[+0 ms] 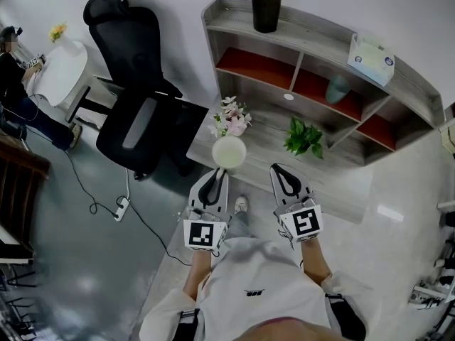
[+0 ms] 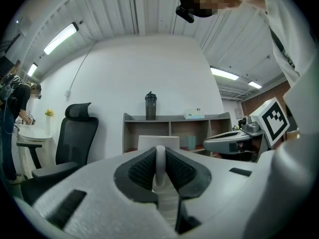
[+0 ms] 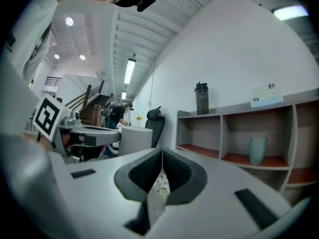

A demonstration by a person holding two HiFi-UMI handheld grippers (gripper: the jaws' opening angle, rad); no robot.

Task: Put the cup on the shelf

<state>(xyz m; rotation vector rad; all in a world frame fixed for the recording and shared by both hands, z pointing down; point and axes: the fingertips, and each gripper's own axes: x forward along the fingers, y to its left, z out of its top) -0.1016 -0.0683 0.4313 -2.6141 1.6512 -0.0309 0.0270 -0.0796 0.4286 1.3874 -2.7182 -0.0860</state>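
White cup (image 1: 229,152): rim wall pinched in left hand-held gripper (image 1: 215,175), held in front of shelf (image 1: 284,55). Right hand-held gripper (image 1: 286,177): jaws together, empty. Advice: carry level, clear flowers (image 1: 231,117), set down in a free compartment.

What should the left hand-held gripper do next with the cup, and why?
Probably carry the white cup forward and upward, kept upright, toward the shelf's left compartment. The left hand-held gripper is shut on the cup's wall and holds it in front of the flowers, short of the shelf. The middle compartment already holds a teal cup; the left one looks free.
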